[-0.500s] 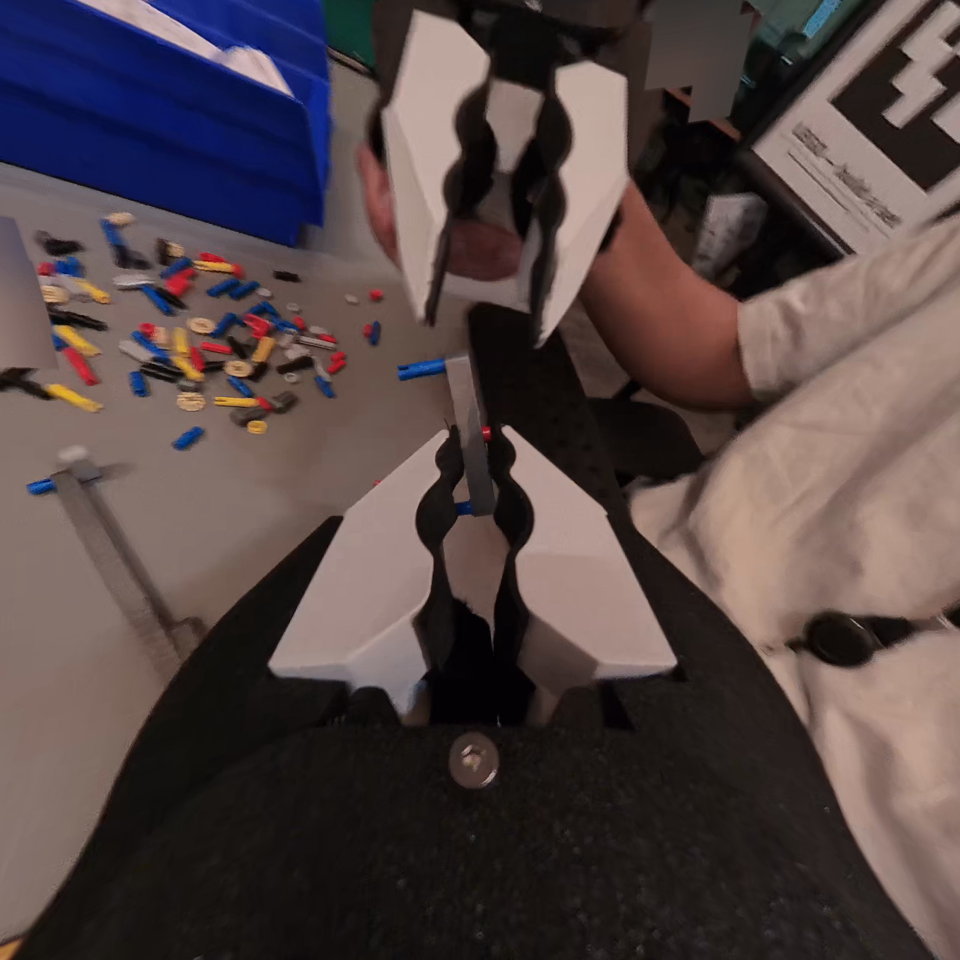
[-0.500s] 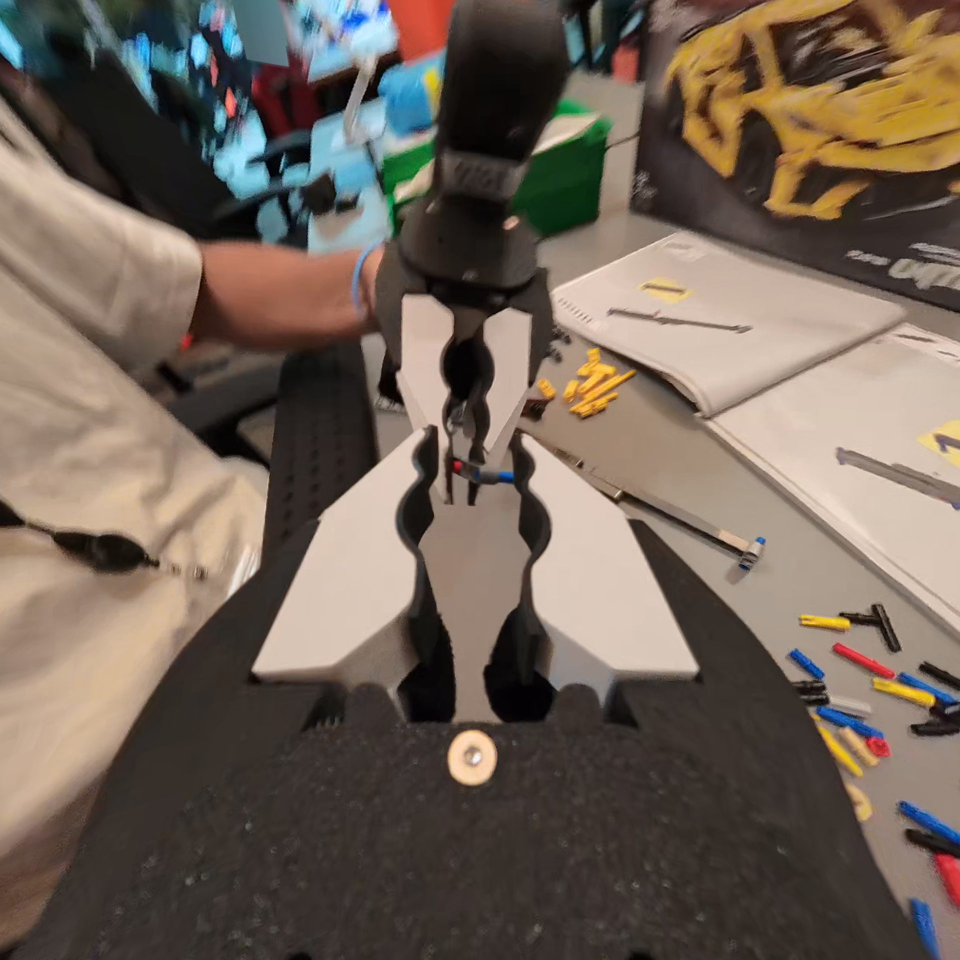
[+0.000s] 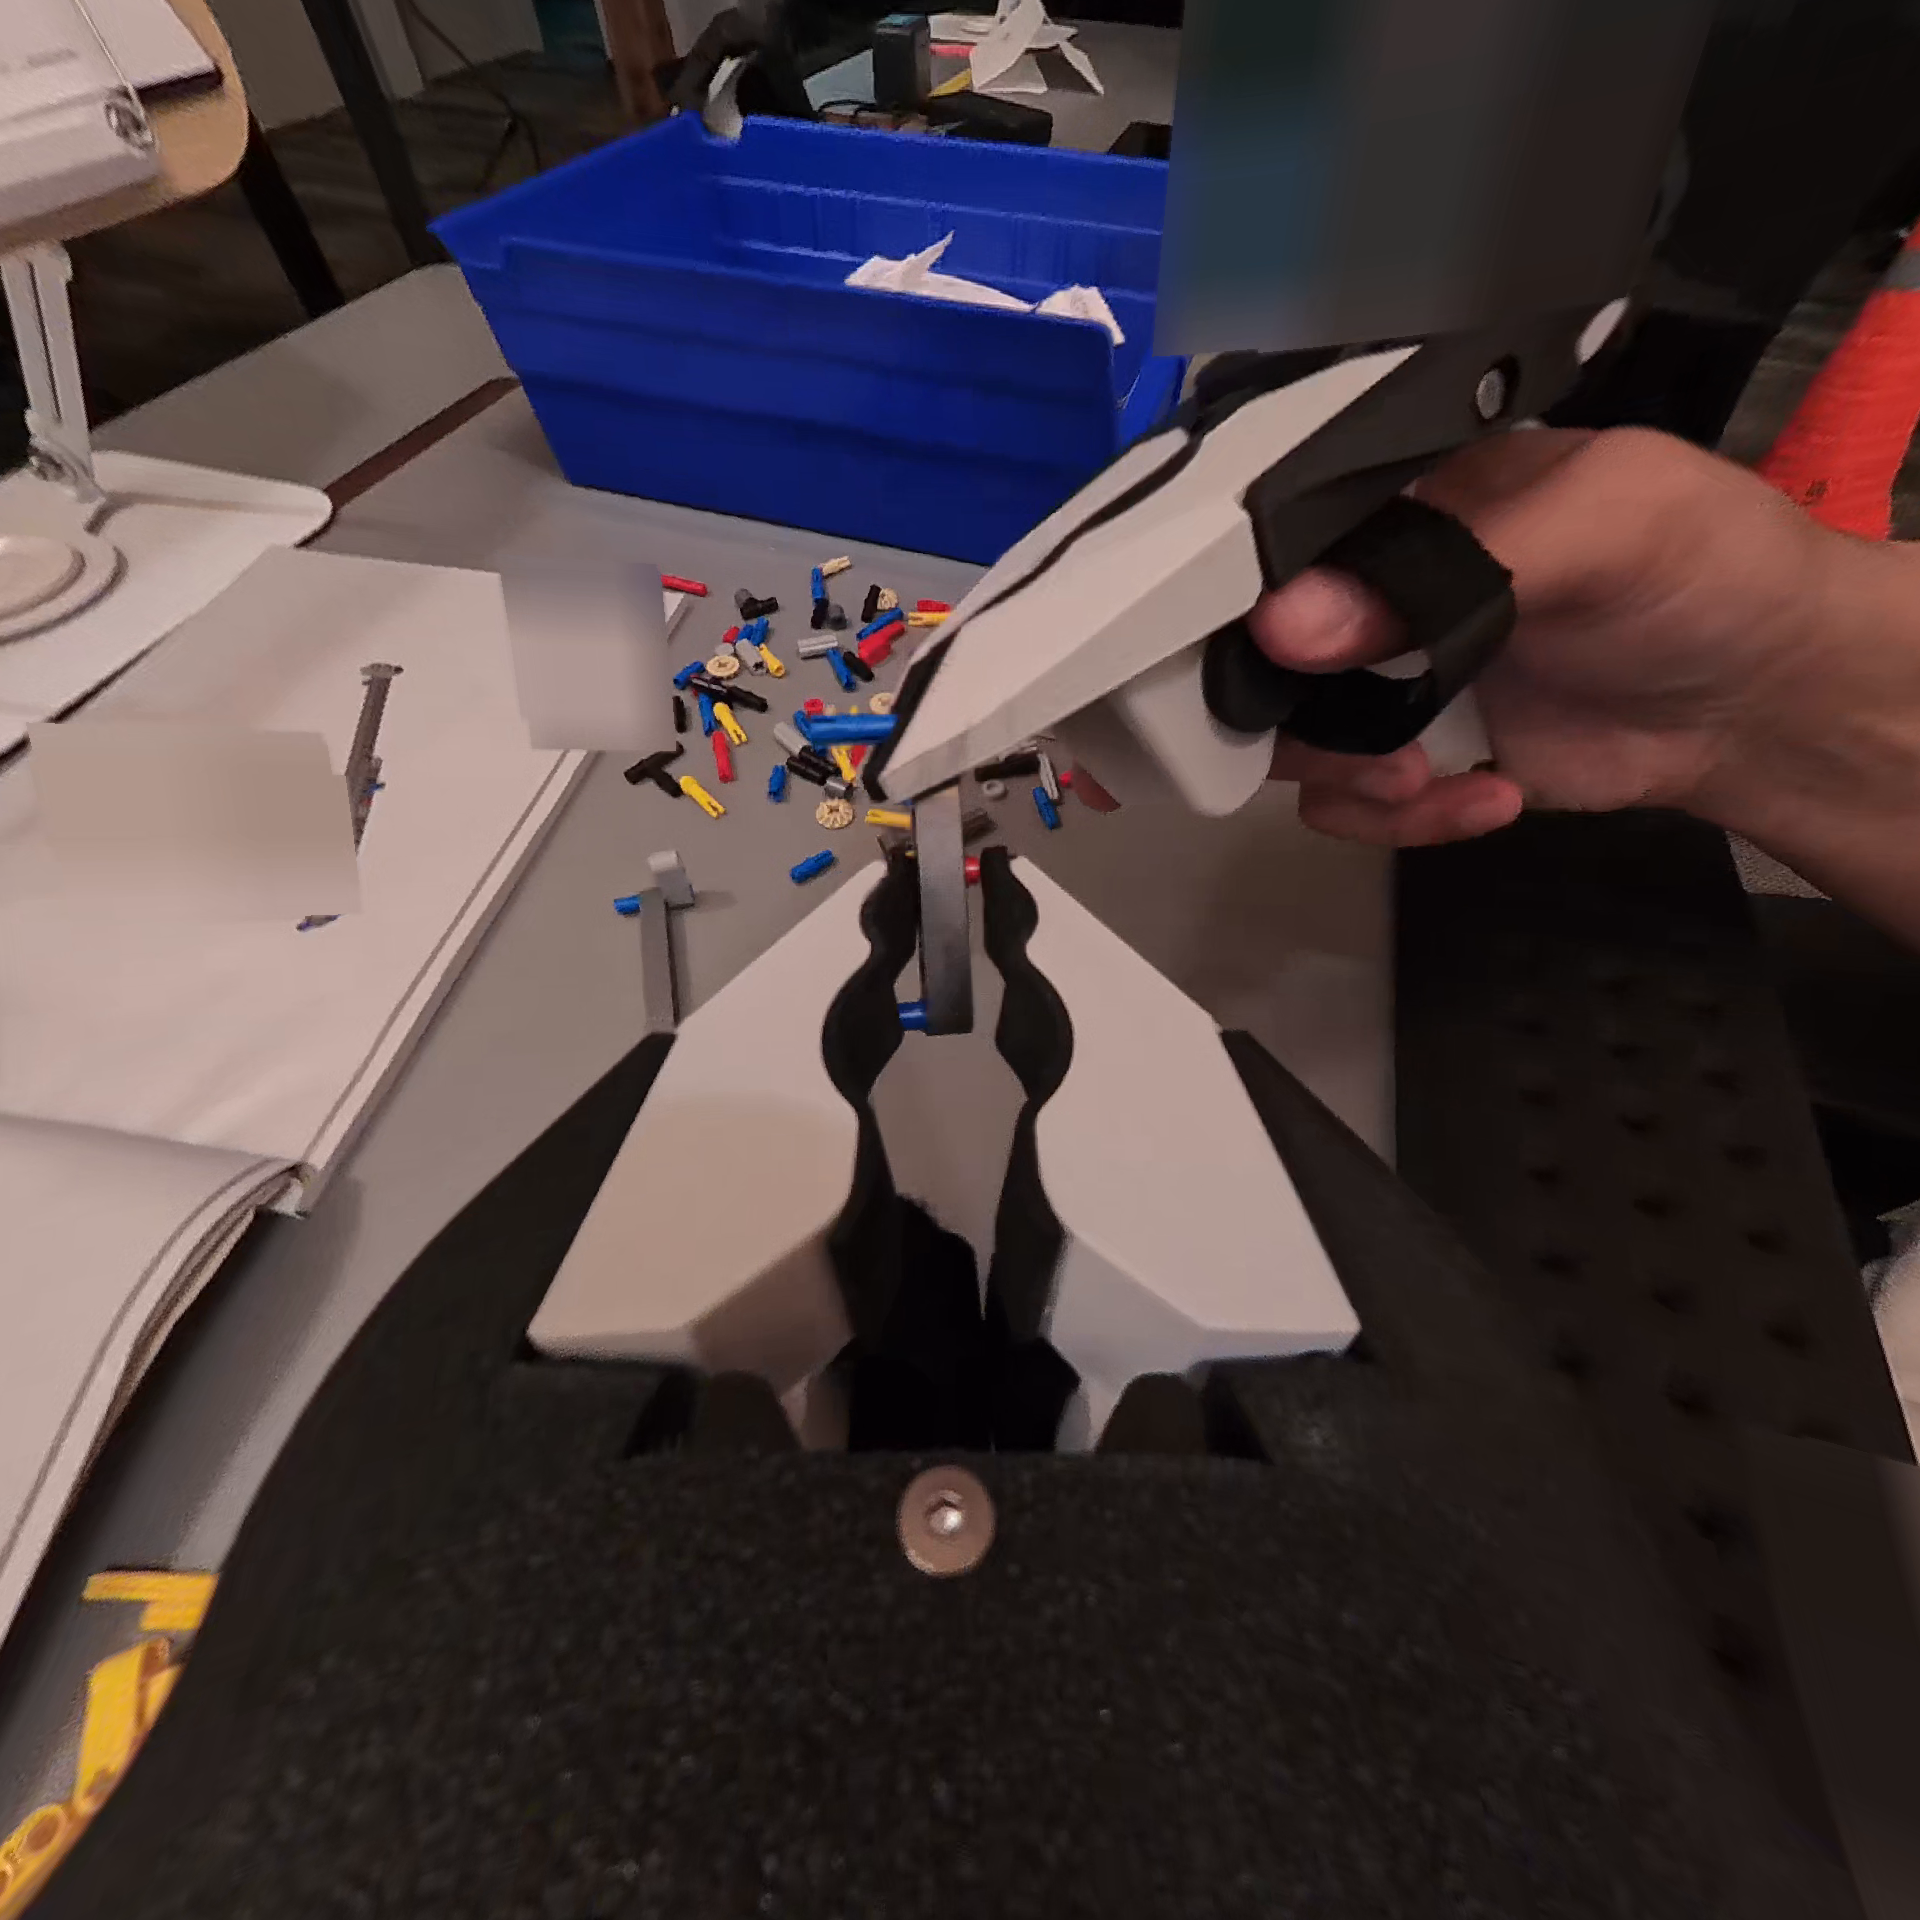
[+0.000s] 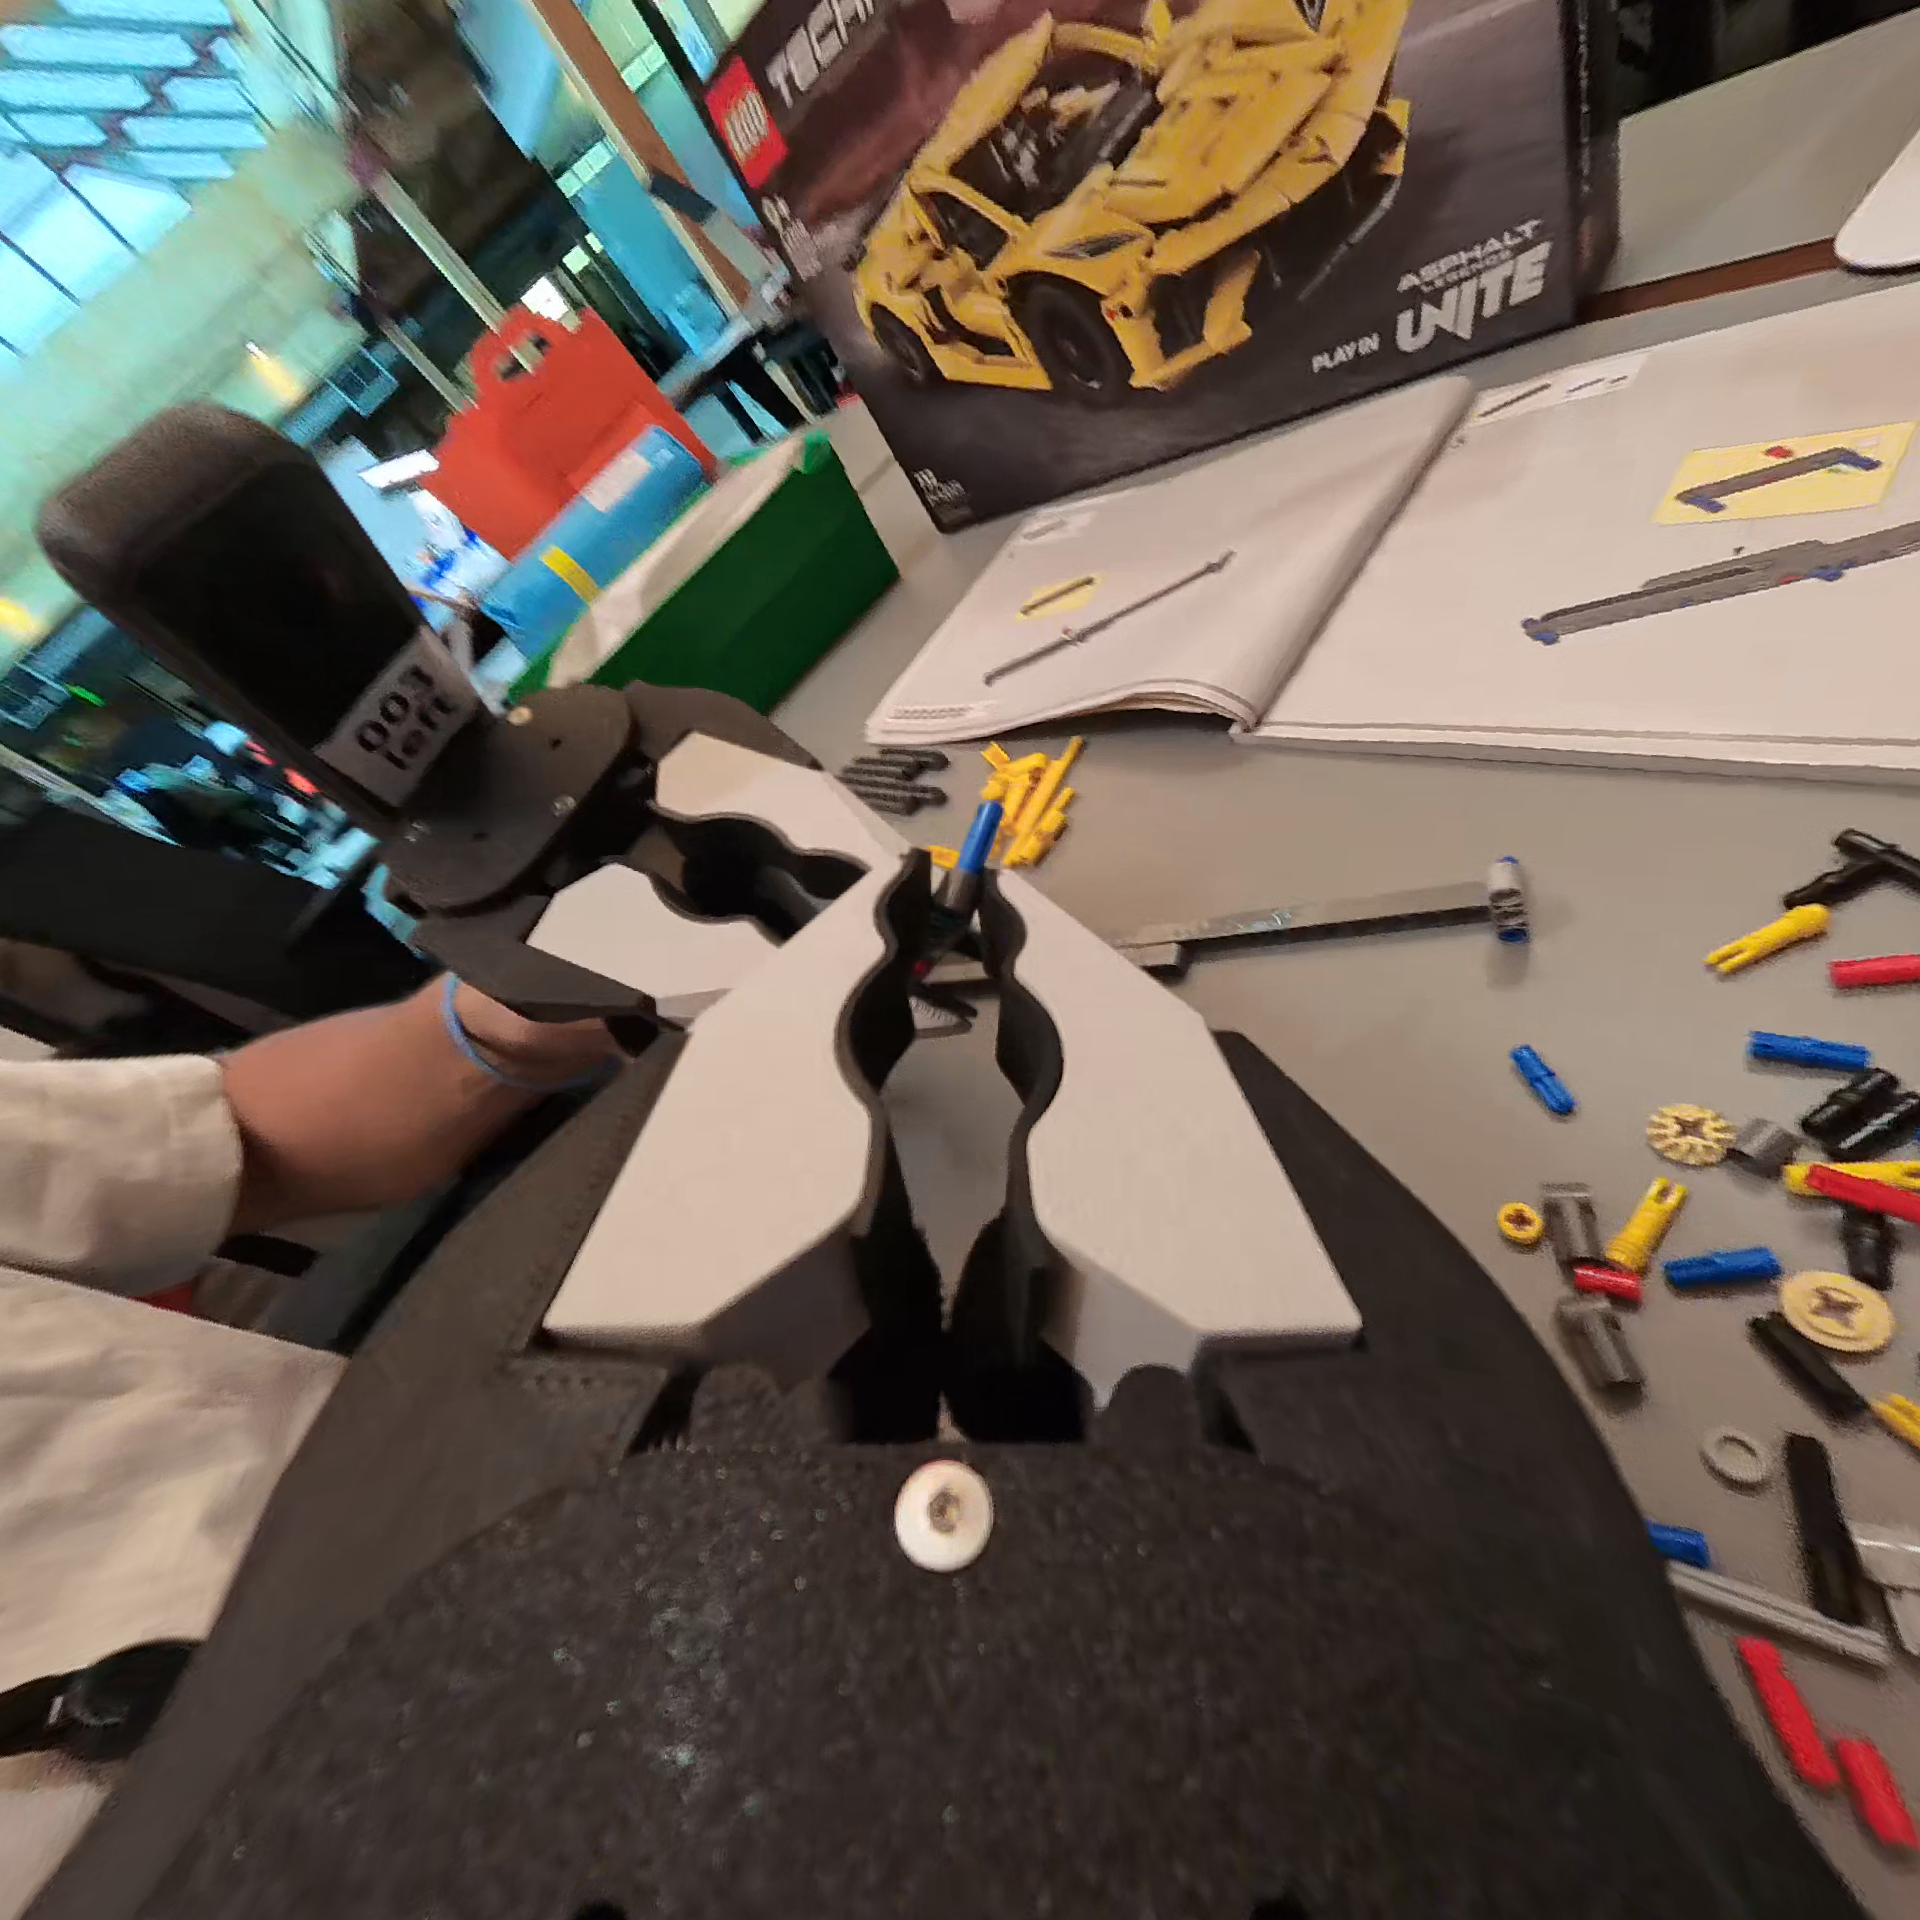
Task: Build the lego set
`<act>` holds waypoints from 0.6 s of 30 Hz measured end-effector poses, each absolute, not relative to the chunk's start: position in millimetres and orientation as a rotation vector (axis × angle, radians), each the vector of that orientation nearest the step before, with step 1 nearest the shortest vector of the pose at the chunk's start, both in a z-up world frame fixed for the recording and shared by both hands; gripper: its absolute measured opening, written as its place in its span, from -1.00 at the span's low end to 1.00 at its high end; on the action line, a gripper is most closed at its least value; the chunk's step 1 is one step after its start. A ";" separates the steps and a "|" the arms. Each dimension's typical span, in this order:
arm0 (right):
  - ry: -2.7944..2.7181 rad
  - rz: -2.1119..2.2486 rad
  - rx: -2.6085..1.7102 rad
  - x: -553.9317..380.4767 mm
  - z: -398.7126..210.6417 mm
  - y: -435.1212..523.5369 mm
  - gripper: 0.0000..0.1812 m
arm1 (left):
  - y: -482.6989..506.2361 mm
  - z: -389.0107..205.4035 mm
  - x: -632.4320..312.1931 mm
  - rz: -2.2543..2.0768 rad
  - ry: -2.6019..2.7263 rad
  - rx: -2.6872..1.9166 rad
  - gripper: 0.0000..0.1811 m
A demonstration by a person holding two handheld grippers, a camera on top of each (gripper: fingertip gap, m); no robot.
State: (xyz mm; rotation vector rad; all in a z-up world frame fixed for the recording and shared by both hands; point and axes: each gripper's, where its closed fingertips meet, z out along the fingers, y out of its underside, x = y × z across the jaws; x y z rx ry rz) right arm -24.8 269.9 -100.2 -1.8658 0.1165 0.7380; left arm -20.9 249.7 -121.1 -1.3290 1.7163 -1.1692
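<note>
Left wrist view: left gripper (image 3: 943, 883) clamps a grey beam (image 3: 943, 935); right gripper (image 4: 951, 883), pinching a blue pin (image 4: 975, 840), must next press it in.

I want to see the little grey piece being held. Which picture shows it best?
The left wrist view. There the grey beam stands in full sight between the left gripper fingers, shut on it. In the right wrist view it is mostly hidden behind the right gripper, which pinches a blue pin.
</note>
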 end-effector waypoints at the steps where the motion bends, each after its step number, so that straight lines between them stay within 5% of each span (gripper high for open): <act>1: 0.098 0.719 -1.893 -26.8 -101.8 270.3 -0.91 | 250.0 -123.7 -21.7 -1.178 1.718 -1.347 -0.88; 15: 0.003 0.564 -2.043 -30.5 -100.5 280.8 -0.91 | 252.6 -122.8 -27.1 -1.325 1.682 -1.443 -0.91; 18: 0.019 0.550 -1.883 -18.4 -76.3 277.4 -0.72 | 254.0 -109.7 -29.1 -1.547 1.584 -1.503 -0.91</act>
